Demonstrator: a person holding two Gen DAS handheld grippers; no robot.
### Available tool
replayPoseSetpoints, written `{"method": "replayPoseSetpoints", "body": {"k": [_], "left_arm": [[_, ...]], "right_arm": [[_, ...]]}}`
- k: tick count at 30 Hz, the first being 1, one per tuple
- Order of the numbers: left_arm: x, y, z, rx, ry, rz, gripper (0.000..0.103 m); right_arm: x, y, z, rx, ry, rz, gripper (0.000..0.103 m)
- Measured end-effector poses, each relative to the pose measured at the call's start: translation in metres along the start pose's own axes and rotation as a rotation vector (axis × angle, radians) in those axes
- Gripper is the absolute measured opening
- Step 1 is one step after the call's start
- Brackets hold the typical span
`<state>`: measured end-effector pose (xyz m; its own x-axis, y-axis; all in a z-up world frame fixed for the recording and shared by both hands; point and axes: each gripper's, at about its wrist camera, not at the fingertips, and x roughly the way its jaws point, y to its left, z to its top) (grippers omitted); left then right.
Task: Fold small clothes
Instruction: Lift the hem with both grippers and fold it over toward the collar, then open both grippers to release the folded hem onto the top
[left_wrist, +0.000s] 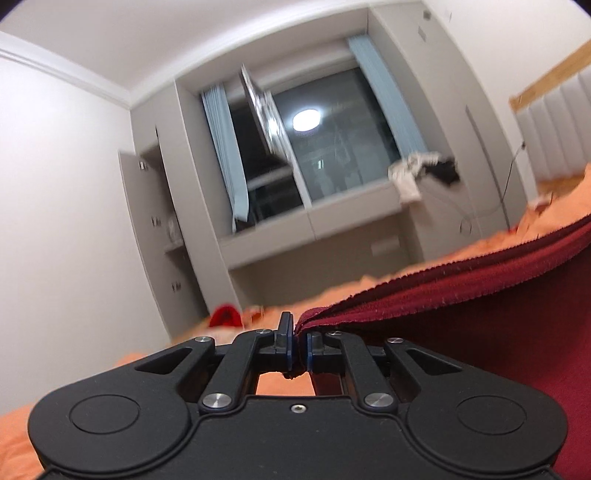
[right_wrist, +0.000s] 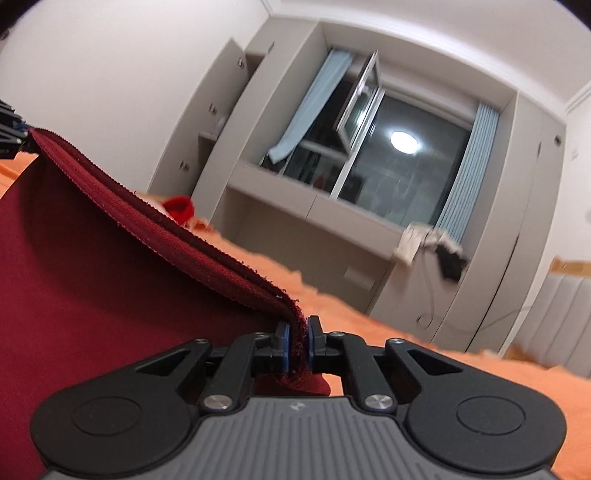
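Both the left claw and right claw are clamped on corners of the dark red ribbed-hem knit garment, stretched above the orange bedspread (small red cloth at eleven o'clock), so folding looks barely begun.

The dark red garment is soft matt cloth with a ribbed, fuzzy hem. The orange bedcover looks like nubby fabric. The left gripper is matt black plastic with shiny metal rivets.
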<state>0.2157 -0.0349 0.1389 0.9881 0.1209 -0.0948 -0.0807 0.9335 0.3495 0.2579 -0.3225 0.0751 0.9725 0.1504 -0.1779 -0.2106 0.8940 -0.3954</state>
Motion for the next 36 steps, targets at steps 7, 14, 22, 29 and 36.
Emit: {"method": "replayPoseSetpoints", "body": {"k": [7, 14, 22, 29, 36], "left_arm": [[0.092, -0.006, -0.033, -0.016, 0.209, -0.036, 0.007], [0.133, 0.004, -0.070, -0.111, 0.346, -0.082, 0.024], [0.125, 0.016, -0.090, -0.246, 0.376, -0.062, 0.058], [0.133, 0.026, -0.102, -0.314, 0.462, -0.048, 0.066], [0.121, 0.052, -0.105, -0.438, 0.450, -0.110, 0.082]], "right_arm": [[0.060, 0.020, -0.031, -0.030, 0.120, 0.047, 0.009], [0.066, 0.030, -0.051, -0.011, 0.183, 0.048, 0.030], [0.067, 0.013, -0.054, 0.082, 0.212, 0.035, 0.073], [0.073, 0.007, -0.057, 0.103, 0.244, 0.001, 0.097], [0.072, -0.005, -0.061, 0.167, 0.259, 0.032, 0.103]]}}
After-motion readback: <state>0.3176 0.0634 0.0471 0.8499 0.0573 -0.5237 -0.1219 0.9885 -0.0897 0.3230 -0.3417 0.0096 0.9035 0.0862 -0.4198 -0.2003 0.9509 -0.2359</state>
